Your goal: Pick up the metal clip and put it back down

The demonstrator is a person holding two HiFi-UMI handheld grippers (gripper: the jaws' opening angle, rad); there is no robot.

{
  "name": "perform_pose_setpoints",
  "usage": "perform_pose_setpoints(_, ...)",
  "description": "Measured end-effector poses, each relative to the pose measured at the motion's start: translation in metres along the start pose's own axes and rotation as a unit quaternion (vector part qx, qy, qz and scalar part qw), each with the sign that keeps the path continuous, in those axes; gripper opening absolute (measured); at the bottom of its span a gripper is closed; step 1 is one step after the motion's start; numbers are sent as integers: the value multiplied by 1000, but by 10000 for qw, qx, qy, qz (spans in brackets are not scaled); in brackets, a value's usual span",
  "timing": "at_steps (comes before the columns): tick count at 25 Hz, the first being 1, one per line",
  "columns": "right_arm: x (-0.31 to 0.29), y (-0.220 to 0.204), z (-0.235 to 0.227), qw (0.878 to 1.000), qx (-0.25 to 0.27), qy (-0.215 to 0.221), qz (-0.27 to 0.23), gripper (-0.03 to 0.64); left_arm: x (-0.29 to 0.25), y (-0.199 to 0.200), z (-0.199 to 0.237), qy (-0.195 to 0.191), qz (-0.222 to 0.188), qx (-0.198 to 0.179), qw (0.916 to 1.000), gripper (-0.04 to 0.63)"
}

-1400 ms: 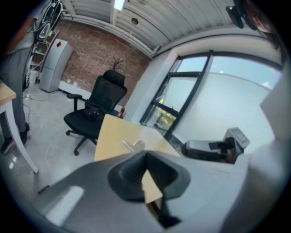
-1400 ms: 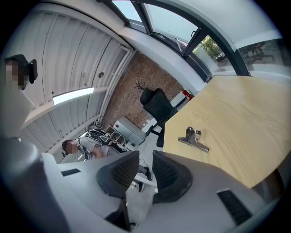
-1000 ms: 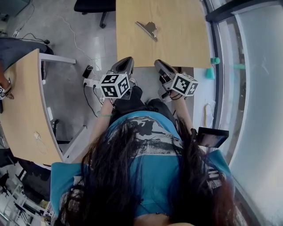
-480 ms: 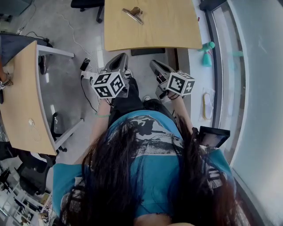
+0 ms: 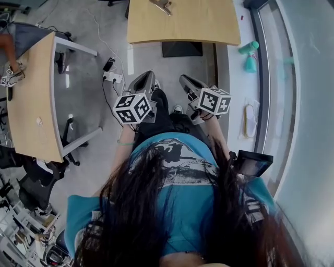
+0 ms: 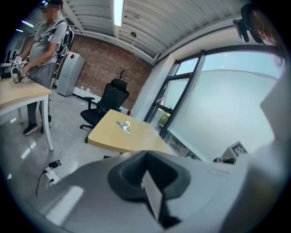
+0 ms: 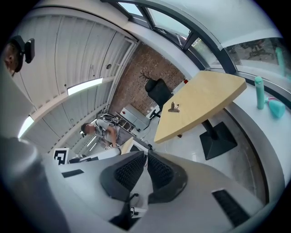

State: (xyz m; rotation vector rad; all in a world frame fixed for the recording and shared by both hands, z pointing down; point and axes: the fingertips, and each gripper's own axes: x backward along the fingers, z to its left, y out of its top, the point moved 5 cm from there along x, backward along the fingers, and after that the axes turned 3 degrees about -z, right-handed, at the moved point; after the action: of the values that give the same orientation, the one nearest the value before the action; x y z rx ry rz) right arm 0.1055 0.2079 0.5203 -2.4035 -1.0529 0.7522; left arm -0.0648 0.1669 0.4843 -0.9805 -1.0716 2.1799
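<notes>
The metal clip (image 5: pixel 162 6) lies on the light wooden table (image 5: pixel 182 26) at the top edge of the head view; it shows small in the left gripper view (image 6: pixel 123 126) and the right gripper view (image 7: pixel 173 108). Both grippers hang over the floor, well short of the table, in front of the person's body. My left gripper (image 5: pixel 147 76) looks shut and holds nothing. My right gripper (image 5: pixel 183 79) has just been closing; its ribbed pads (image 7: pixel 159 169) meet at the tips with nothing between them.
A second wooden desk (image 5: pixel 31 104) stands at the left, with a person (image 6: pixel 45 50) at it. A power strip with cables (image 5: pixel 112 77) lies on the floor. The table's black base (image 5: pixel 181 49), a teal bottle (image 5: pixel 249 48) by the window and an office chair (image 6: pixel 107 98) are near.
Both grippers and the person have drawn back from the table. The table with the clip has slid to the top of the head view, and more floor shows between.
</notes>
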Motion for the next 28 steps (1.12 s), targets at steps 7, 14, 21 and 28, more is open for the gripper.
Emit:
perform_pose_setpoints(7, 13, -14, 13, 9999, -36, 74, -63, 37, 19, -5, -16, -108, 38, -235, 9997, 2)
perform_pose_setpoints(14, 8, -37, 41, 9998, -67, 74, -154, 37, 51, -6, -11, -286, 128, -574, 9979, 2)
perform_pose_setpoints(21, -1, -86, 88, 9997, -111, -7, -230, 34, 107, -17, 10, -534, 211, -822, 9950, 2)
perform_pose_setpoints(28, -1, -134, 132, 9987, -180, -176, -440, 31, 156, -24, 39, -793, 219, -887, 9927, 2)
